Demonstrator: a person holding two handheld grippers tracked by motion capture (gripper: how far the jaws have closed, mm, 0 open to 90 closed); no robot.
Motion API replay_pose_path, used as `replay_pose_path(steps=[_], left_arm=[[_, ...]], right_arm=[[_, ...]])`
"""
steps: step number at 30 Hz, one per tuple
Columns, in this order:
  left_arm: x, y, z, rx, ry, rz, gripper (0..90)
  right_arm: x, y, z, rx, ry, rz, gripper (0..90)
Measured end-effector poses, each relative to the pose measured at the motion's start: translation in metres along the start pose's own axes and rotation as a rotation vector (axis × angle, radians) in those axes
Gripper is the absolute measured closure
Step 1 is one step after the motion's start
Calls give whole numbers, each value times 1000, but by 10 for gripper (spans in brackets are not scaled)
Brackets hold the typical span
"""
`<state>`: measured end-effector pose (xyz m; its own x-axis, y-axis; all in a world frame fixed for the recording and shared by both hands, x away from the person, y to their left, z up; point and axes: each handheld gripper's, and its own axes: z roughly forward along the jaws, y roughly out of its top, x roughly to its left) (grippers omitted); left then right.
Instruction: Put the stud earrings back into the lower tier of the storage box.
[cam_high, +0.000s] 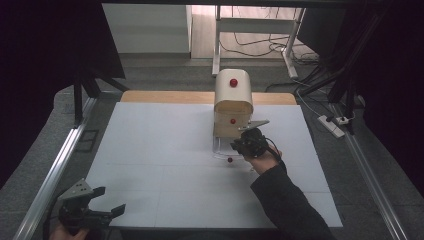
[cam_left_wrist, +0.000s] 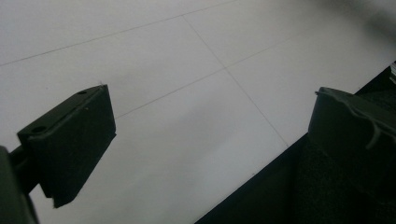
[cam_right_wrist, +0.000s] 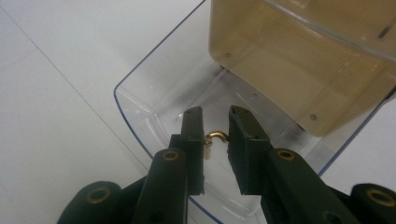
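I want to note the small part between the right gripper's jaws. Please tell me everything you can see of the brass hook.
The brass hook is a small, shiny, gold-coloured piece of bent metal with a curved end. It sits between the jaws of the right gripper, low inside the clear plastic drawer pulled out of the wooden cabinet. Its lower part is hidden behind the left jaw, which it seems to touch; a narrow gap shows at the other jaw, so a firm hold cannot be told.

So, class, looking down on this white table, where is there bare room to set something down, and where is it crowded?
The white table lies bare from its left edge to the wooden box, and along the near edge between the left gripper and the sleeve. It is crowded in front of the box, where the right gripper reaches into the clear tray at a brass hook.
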<state>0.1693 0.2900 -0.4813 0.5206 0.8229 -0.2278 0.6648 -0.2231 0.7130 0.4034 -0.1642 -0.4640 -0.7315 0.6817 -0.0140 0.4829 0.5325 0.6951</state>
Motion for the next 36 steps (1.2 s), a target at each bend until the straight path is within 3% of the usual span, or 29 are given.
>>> replay_pose_path(steps=[12,36], left_arm=[[0,0,0,-1,1,1,11],[0,0,-1,-2,-1,1,10]], right_arm=[[3,-4,10,35,-4,-7,726],[2,-5,-18,-21,-1,43,551]])
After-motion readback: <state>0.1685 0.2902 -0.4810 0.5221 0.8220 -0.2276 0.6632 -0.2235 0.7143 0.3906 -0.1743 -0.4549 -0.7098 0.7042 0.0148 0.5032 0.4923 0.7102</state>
